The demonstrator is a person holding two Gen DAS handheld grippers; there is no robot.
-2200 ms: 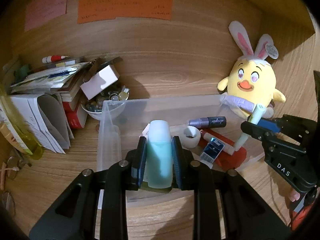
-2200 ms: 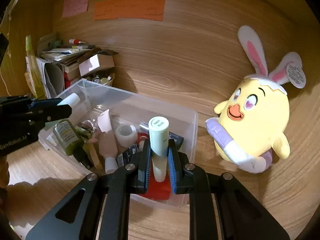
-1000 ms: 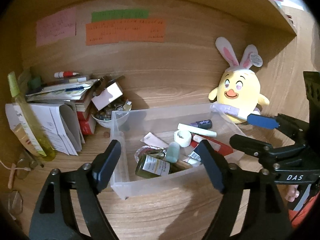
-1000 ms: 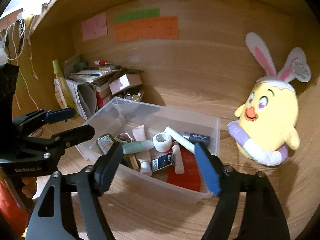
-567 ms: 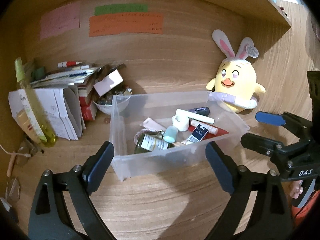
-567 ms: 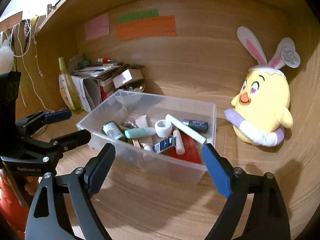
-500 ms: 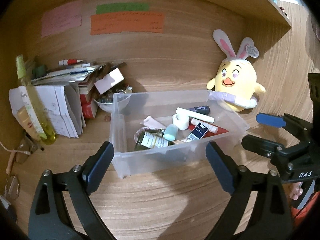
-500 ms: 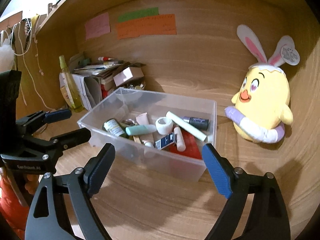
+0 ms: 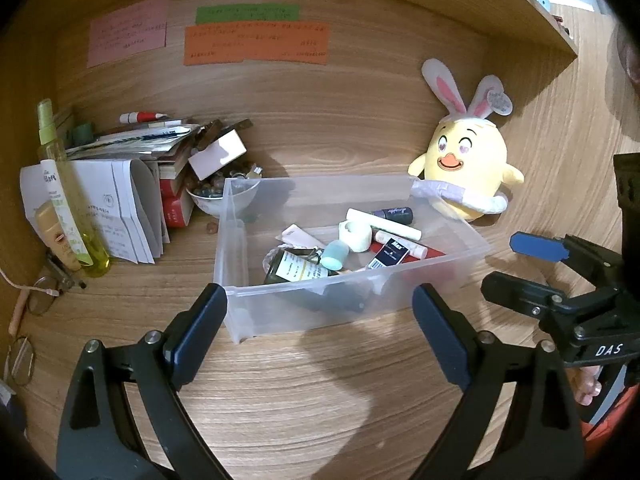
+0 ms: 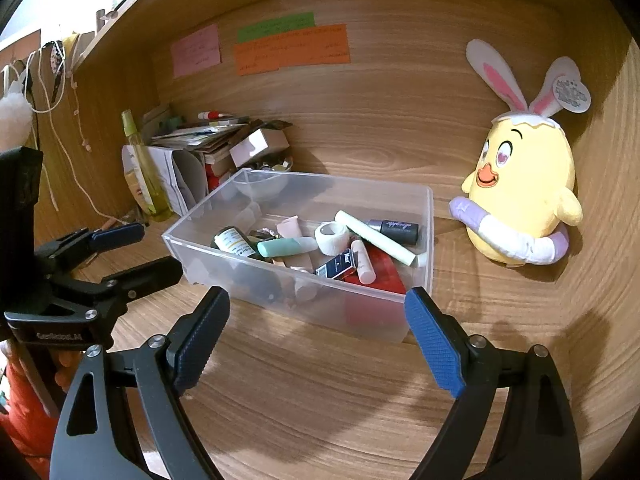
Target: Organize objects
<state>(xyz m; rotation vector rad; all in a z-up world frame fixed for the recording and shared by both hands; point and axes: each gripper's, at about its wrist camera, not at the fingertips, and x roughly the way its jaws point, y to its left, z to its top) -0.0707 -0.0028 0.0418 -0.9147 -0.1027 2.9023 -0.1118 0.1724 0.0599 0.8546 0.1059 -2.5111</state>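
Observation:
A clear plastic bin (image 9: 236, 240) (image 10: 429, 236) stands on the wooden desk. In it lie a mint tube (image 9: 334, 257) (image 10: 286, 247), a pale green stick (image 9: 386, 225) (image 10: 376, 242), a white tape roll (image 9: 355, 236) (image 10: 331, 234), a labelled green bottle (image 9: 295, 270) (image 10: 231, 240), a grey tube (image 10: 396, 227) and a red box (image 10: 380, 270). My left gripper (image 9: 320, 316) hangs open and empty just in front of the bin. My right gripper (image 10: 316, 312) is open and empty too, near the bin's front right corner. Each gripper shows in the other's view, the right gripper (image 9: 500, 262) and the left gripper (image 10: 160, 250).
A yellow plush chick (image 9: 464, 172) (image 10: 520, 200) with rabbit ears sits right of the bin. At the left stand piled papers and books (image 9: 120, 184), a bowl of small items (image 9: 216, 196) and a yellow spray bottle (image 9: 64, 184). Glasses (image 9: 40, 288) lie by the left edge. Bare desk lies in front.
Both grippers let go of the mint tube and the pale stick, which now lie in the bin. Both opened wide and drew back from the bin; over the last half second they barely moved.

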